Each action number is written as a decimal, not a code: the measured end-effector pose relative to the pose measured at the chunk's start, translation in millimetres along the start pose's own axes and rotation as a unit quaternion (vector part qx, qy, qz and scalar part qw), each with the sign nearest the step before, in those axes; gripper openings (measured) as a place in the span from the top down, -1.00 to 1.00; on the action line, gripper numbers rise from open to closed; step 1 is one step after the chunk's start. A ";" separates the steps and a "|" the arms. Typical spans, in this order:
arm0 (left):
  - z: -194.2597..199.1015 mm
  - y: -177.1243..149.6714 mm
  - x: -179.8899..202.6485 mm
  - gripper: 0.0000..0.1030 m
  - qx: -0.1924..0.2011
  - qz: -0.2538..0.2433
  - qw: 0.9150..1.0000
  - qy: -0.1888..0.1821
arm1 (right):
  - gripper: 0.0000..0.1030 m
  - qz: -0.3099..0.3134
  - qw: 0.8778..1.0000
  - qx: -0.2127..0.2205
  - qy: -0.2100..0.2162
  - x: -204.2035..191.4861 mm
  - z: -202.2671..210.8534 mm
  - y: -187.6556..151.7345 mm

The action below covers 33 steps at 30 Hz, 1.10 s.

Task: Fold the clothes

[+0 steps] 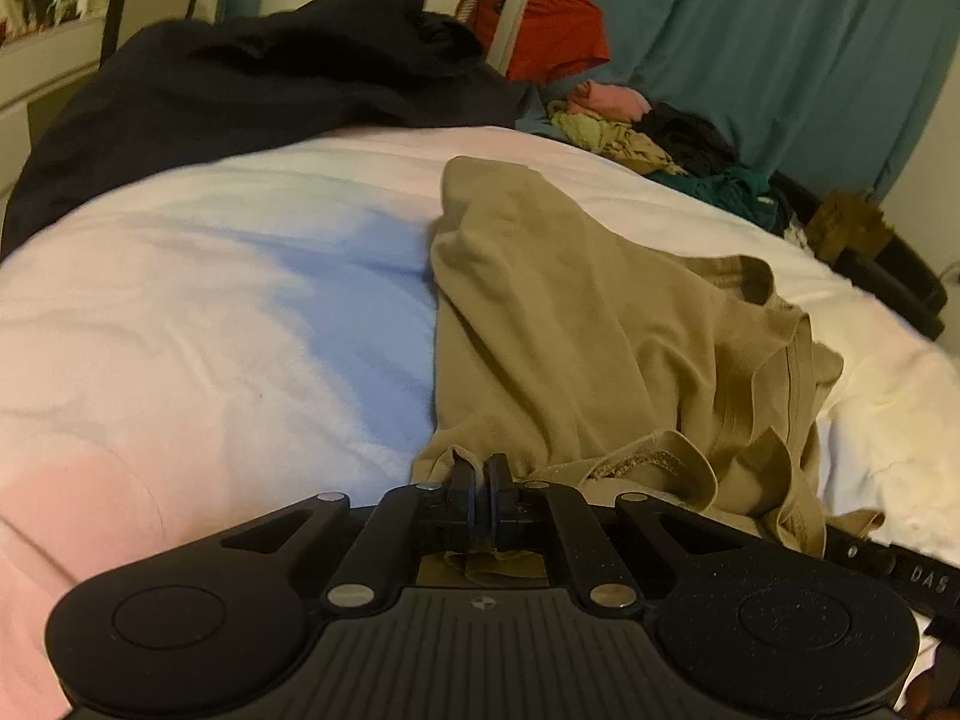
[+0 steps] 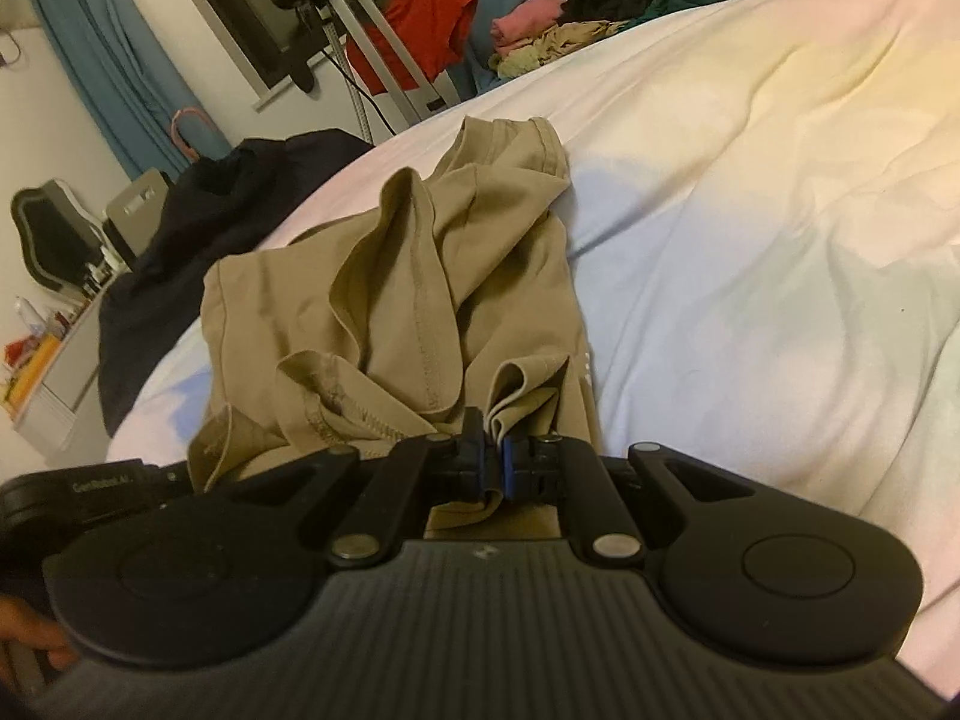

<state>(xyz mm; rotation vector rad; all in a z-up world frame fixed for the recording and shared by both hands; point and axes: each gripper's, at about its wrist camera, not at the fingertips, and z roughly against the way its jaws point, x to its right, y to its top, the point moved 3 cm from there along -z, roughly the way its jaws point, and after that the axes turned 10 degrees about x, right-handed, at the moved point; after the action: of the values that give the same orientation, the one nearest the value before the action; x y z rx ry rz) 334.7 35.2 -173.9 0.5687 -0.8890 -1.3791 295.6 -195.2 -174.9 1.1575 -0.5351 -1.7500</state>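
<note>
A tan garment [image 1: 576,324] lies crumpled on the white bed sheet [image 1: 210,300]. My left gripper [image 1: 483,483] is shut on the near left edge of the tan garment. In the right wrist view the same tan garment [image 2: 408,276] lies bunched ahead, and my right gripper [image 2: 493,456] is shut on a fold of its near edge. The other gripper's body [image 2: 90,492] shows at the lower left of the right wrist view, close beside the cloth.
A dark navy garment [image 1: 252,84] lies at the far side of the bed. A pile of mixed clothes [image 1: 648,132] sits at the far right. A red garment [image 1: 558,30] hangs on a rack, with teal curtains [image 1: 780,48] behind. The white sheet [image 2: 750,210] spreads to the right.
</note>
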 end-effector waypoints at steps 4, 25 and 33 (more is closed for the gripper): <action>28.4 3.3 12.8 -0.22 0.005 -0.026 1.000 -0.006 | 0.19 0.001 1.000 -0.006 0.006 -3.7 13.1 5.0; 204.2 6.6 73.8 -0.99 0.020 -0.034 0.997 -0.063 | -0.98 0.021 0.998 0.045 -0.030 -6.7 69.6 9.1; 198.0 3.8 71.0 -0.99 -0.003 -0.025 0.997 -0.067 | -0.98 0.024 0.998 0.042 -0.036 -4.9 67.2 8.0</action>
<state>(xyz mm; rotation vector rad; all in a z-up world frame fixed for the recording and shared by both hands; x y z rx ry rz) 174.2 -3.9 -43.7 0.5018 -0.9836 -1.4766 240.8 -203.5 -135.6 1.1347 -0.6801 -1.7471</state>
